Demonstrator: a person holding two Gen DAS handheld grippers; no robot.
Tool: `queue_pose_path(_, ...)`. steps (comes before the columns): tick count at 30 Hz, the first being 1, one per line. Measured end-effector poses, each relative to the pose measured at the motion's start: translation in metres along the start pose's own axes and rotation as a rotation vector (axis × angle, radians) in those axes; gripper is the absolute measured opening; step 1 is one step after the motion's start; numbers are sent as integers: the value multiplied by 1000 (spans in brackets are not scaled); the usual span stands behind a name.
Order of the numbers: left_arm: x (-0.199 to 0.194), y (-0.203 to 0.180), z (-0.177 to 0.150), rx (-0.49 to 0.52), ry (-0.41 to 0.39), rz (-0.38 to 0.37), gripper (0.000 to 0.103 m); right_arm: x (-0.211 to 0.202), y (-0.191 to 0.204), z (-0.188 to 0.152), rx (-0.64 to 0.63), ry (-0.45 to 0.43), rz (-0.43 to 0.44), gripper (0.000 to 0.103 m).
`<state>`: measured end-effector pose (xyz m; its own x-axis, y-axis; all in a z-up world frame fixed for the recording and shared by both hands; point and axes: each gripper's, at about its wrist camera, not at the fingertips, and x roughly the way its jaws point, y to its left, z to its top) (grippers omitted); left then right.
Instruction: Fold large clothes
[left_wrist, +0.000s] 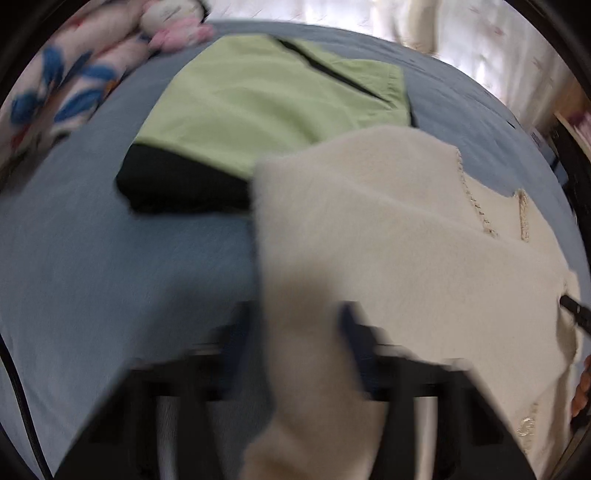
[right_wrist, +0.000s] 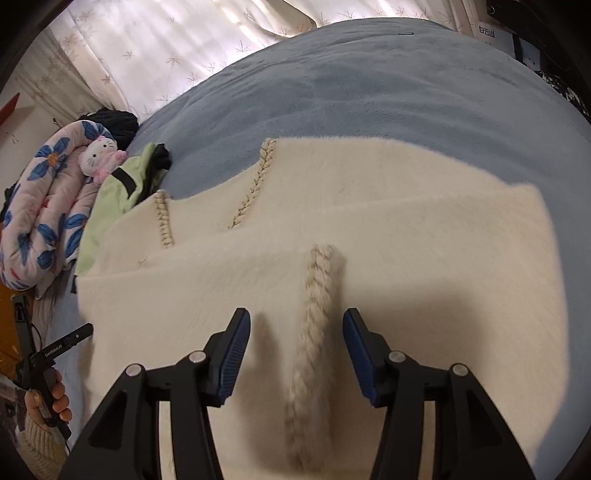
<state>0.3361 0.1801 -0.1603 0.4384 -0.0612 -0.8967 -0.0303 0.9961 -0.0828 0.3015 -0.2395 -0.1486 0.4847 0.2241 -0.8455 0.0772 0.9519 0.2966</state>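
The right gripper (right_wrist: 295, 343) has its jaws wide apart, its blue-padded fingers (right_wrist: 232, 354) set either side of a braided trim strip (right_wrist: 314, 343) on the cream fleece garment (right_wrist: 406, 258), touching nothing that can be seen. The strip runs up the gap between the fingers, and the fleece spreads flat under and beyond them in folded layers. The left gripper (left_wrist: 295, 332), badly blurred, has a fold of the same cream fleece garment (left_wrist: 388, 240) rising between its fingers; they sit on either side of the cloth with a gap between them, but the blur hides whether they are pinching it or only straddling it. The garment lies on a blue-grey bedspread (right_wrist: 369, 96), covering the near part of the bed. Past its far edge in the left view, a folded light-green jacket (left_wrist: 258, 99) with a black zipper line rests on a folded black garment (left_wrist: 177, 181), the fleece overlapping their near corner. Farther off lie a rolled floral quilt (right_wrist: 48, 206) and a Hello Kitty plush (right_wrist: 99, 155) resting on it. At the lower left of the right view, the person's left hand (right_wrist: 51, 402) grips the other tool's handle. There are no containers in view.
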Motion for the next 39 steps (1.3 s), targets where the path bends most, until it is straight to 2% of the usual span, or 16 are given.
queue_pose_path(1, 0, -7, 1, 31, -2, 29, 10, 2, 4, 0, -26, 0, -26, 46)
queue_pose_path(2, -2, -14, 3, 69, -18, 74, 9, 5, 14, 2, -61, -6, -58, 24)
queue_pose_path(3, -7, -21, 4, 103, -37, 103, 8, 4, 24, 4, -101, -12, -68, 16)
queue_pose_path(5, -20, -25, 7, 138, -94, 130, 8, -6, 33, 8, -124, -63, -68, 16)
queue_pose_path(6, -25, -22, 9, 133, -108, 118, 8, -14, 39, 10, -140, -121, -53, 16)
queue_pose_path(8, -24, -7, 14, 96, -109, 95, 8, -14, 41, 12, -145, -163, -54, 16)
queue_pose_path(11, -2, 1, 7, 99, -75, 106, 8, 18, 40, 9, -158, -90, -118, 19)
queue_pose_path(13, 10, -4, -2, 142, -86, 140, 9, 26, 42, 2, -185, -106, -153, 22)
queue_pose_path(15, 9, -8, -6, 152, -117, 163, 9, 19, 42, 2, -171, -92, -157, 27)
queue_pose_path(18, -3, -5, -3, 137, -102, 158, 15, 3, 35, 2, -138, -52, -127, 35)
queue_pose_path(23, -45, -13, -10, 174, -164, 209, 18, -45, 31, -13, -143, -136, -96, 37)
queue_pose_path(26, -76, -32, -21, 200, -224, 140, 21, -61, 36, -25, -135, -163, -15, 37)
queue_pose_path(31, -96, -73, -37, 166, -285, -51, 21, -50, 83, -48, -180, -99, 80, 37)
queue_pose_path(34, -81, -92, -44, 126, -237, -99, 21, -33, 117, -65, -254, -59, 115, 37)
queue_pose_path(36, -59, -102, -52, 115, -161, -111, 21, -21, 132, -76, -301, -28, 113, 37)
queue_pose_path(39, -32, -105, -64, 125, -102, -66, 21, -8, 132, -86, -341, -4, 88, 37)
